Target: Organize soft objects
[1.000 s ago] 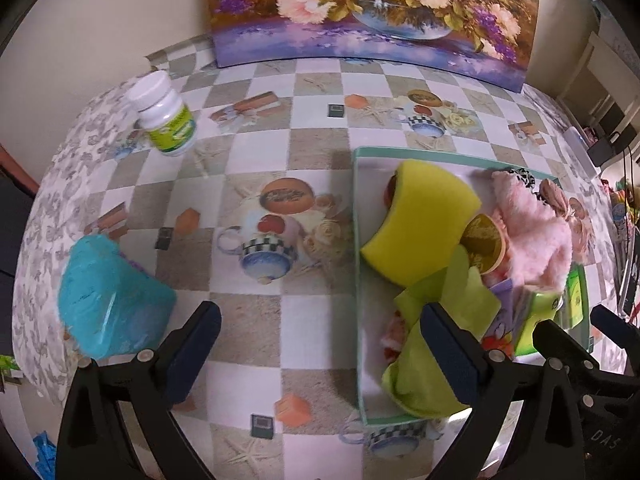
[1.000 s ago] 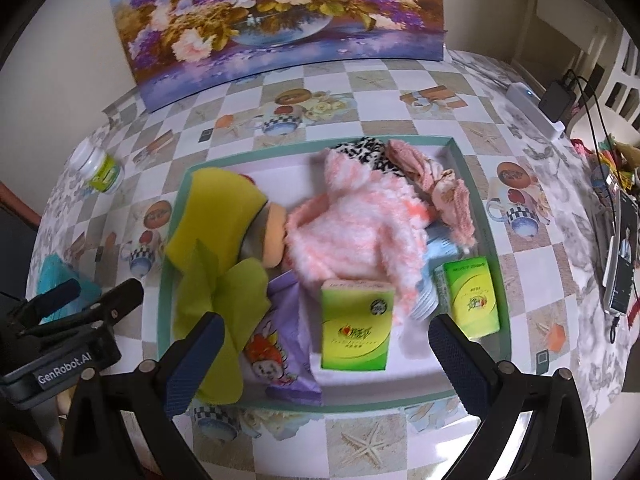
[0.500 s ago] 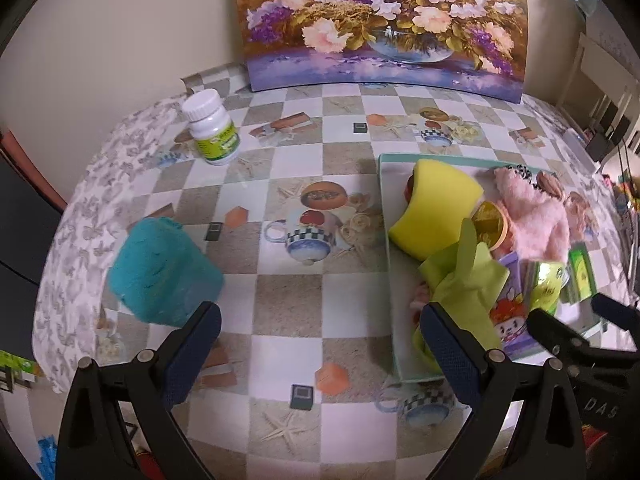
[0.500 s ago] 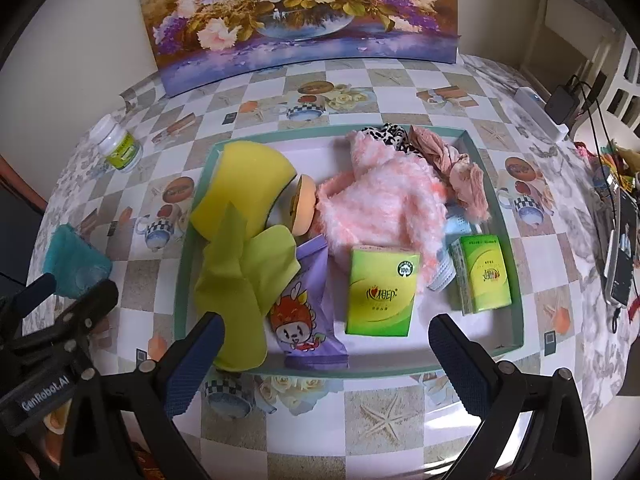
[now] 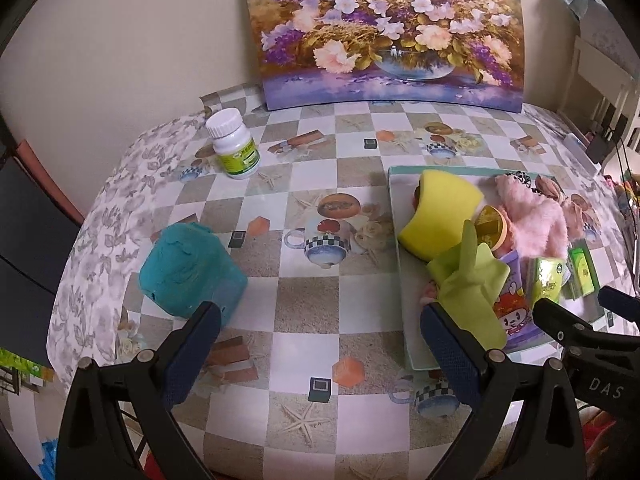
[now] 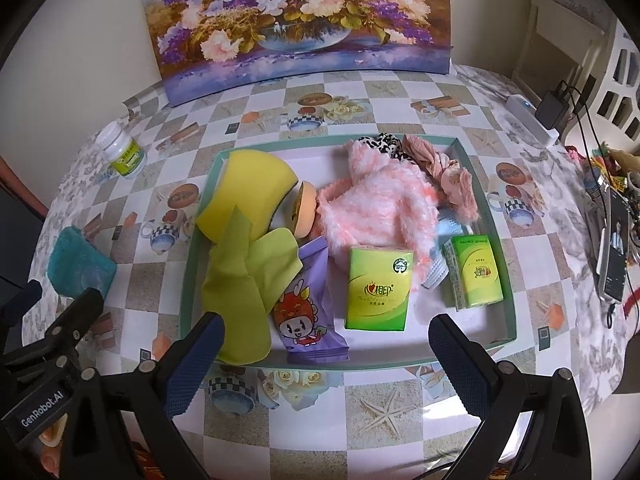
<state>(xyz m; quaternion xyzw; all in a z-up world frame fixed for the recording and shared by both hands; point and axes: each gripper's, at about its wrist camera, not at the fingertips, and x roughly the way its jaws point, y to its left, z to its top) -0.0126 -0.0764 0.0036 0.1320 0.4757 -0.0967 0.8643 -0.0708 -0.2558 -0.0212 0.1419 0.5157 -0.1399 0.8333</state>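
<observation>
The crumpled teal cloth (image 5: pixel 188 270) lies on the table, outside the tray, just ahead-left of my left claw (image 5: pixel 316 354) (wide open, empty). My right claw (image 6: pixel 324 354), equally agape, faces the green-rimmed tray (image 6: pixel 192 256), farther off.

cream wall (image 5: pixel 140 40), flower painting (image 5: pixel 384 28), patterned tablecloth (image 5: pixel 320 280)

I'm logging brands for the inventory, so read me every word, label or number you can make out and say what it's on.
"GenRobot.AI": body of the left hand-held gripper.
"DAS": body of the right hand-held gripper; the rest is cut off.
"100": round seal on the larger green tissue pack; its characters are too blurred.
Smaller green tissue pack, white pill bottle, purple cartoon packet: unreadable.
</observation>
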